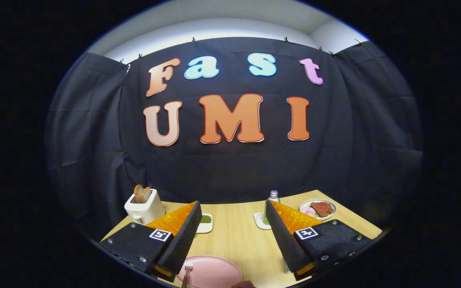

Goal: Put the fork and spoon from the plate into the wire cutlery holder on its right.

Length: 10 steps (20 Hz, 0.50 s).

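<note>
Between my two fingers, low in the gripper view, I see the pink plate (pixel 210 272) sitting on the wooden table (pixel 234 236), with the fork (pixel 187 272) lying on its left part, tines pointing away from me. The gripper (pixel 232 236) has its fingers spread wide apart with nothing between them but bare tabletop, so I am holding nothing. I cannot make out the spoon with any certainty; there is a dark rounded shape at the plate's near rim that might be part of it, too cut off to say. Something thin and upright shows just beside my right finger's base, possibly wire from the cutlery holder, but I cannot tell.

I judge the task is at its very start: neither utensil has been lifted, and I am at the approach to the first pick. My next move calls for tipping the fingers down toward the plate, lining them up across the fork's handle and closing on it. The fork looks slim, metallic and flat against the plate, so I expect it to be slippery and hard to get under.

Beyond the fingers stand a toaster (pixel 144 206) with bread, a small dish of green (pixel 205 222), a bottle (pixel 272 198) and a plate of food (pixel 318 209), all well clear of my work
</note>
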### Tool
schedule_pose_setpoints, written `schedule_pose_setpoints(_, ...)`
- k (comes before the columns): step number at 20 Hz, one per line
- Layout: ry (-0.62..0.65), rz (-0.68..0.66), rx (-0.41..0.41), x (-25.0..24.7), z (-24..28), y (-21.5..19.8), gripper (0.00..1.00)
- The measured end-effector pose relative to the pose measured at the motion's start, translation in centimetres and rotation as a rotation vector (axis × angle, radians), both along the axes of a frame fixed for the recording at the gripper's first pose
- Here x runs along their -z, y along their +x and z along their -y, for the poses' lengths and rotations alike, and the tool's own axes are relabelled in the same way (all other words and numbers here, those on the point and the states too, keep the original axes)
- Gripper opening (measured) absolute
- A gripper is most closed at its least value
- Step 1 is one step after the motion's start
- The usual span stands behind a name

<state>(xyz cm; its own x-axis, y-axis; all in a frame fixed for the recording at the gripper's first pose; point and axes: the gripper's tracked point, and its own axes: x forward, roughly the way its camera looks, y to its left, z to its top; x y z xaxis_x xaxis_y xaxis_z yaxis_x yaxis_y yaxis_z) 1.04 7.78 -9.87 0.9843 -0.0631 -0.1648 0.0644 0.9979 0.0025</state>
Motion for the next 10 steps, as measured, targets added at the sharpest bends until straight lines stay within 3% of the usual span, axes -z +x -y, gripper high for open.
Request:
schedule_pose_setpoints(7, -0.016, -0.116, -0.061, 5.6, -5.1, 0.3, 0.97)
schedule_pose_setpoints(10, -0.013, -0.269, -0.091, 10.9, -6.7, -0.5, 0.97)
